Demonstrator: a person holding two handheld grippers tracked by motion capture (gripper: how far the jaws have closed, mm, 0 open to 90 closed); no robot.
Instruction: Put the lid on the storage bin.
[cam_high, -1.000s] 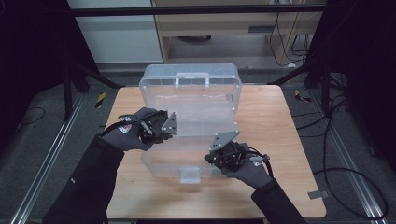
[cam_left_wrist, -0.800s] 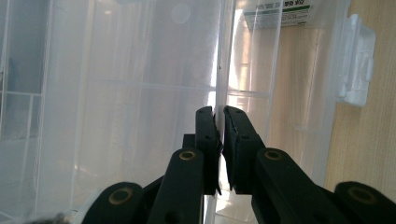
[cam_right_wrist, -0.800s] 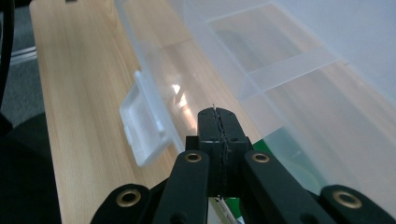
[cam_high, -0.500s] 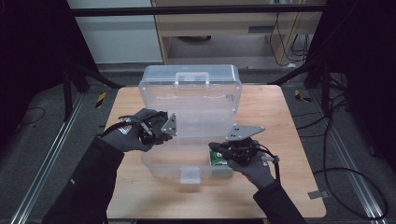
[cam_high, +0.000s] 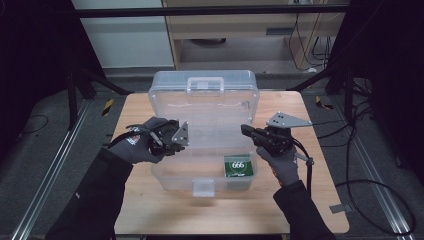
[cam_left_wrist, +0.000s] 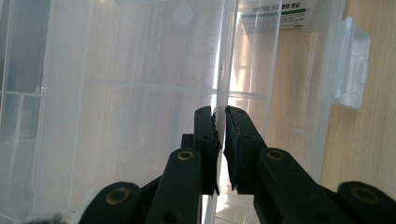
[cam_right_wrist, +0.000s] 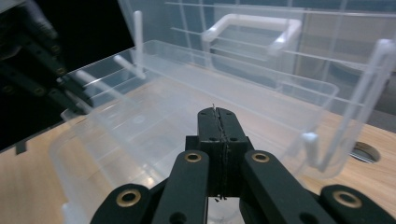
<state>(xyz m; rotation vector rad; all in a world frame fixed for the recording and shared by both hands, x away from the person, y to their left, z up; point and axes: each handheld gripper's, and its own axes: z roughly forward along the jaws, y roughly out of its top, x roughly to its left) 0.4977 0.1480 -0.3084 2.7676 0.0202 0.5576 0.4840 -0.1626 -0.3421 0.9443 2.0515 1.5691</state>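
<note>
A clear plastic box (cam_high: 200, 172) stands open on the wooden table, its lid (cam_high: 205, 100) raised at the back. A green packet (cam_high: 238, 166) marked 666 lies in the box's front right corner; its label (cam_left_wrist: 275, 16) shows through the plastic in the left gripper view. My left gripper (cam_high: 176, 142) is at the box's left side, its jaws (cam_left_wrist: 219, 114) shut on a thin clear wall (cam_left_wrist: 223, 56). My right gripper (cam_high: 246, 130) hovers over the box's right rim, pointing left, shut (cam_right_wrist: 218, 114) with nothing in it.
The box has a white latch (cam_high: 204, 187) at its front and a handle (cam_high: 205, 82) on the lid. Bare table (cam_high: 320, 190) lies to the right and front. A round hole (cam_right_wrist: 366, 151) sits in the tabletop. Cables trail off the table's right side.
My right gripper has lifted and drawn back to the right from over the box's front right corner, uncovering the green packet. The left gripper has stayed put.
</note>
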